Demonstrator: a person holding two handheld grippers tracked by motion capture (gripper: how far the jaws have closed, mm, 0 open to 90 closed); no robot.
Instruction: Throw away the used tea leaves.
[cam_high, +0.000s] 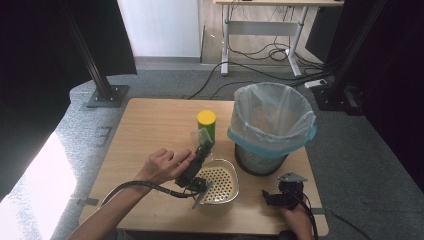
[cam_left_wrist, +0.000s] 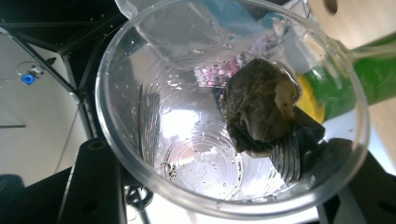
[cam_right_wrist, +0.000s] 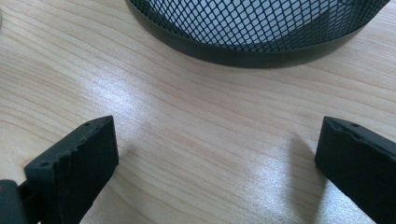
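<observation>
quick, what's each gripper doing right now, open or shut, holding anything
Left gripper: shut on the clear plastic cup with a wet tea bag inside.
Right gripper: open, holding nothing, over the wooden table.

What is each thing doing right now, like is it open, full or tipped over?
Clear plastic cup: gripped by the left gripper, tilted, wet, drained.
Used tea bag: stuck to the cup's inside wall.
Strainer bowl: upright under the cup.
Mesh bin: upright, lined with an open bag.
Yellow-lidded can: upright, closed.
Right gripper: open, empty, low over the table.

Clear glossy plastic cup (cam_left_wrist: 187, 140), matt wood table (cam_right_wrist: 196, 130), black mesh bin (cam_right_wrist: 261, 23)
</observation>
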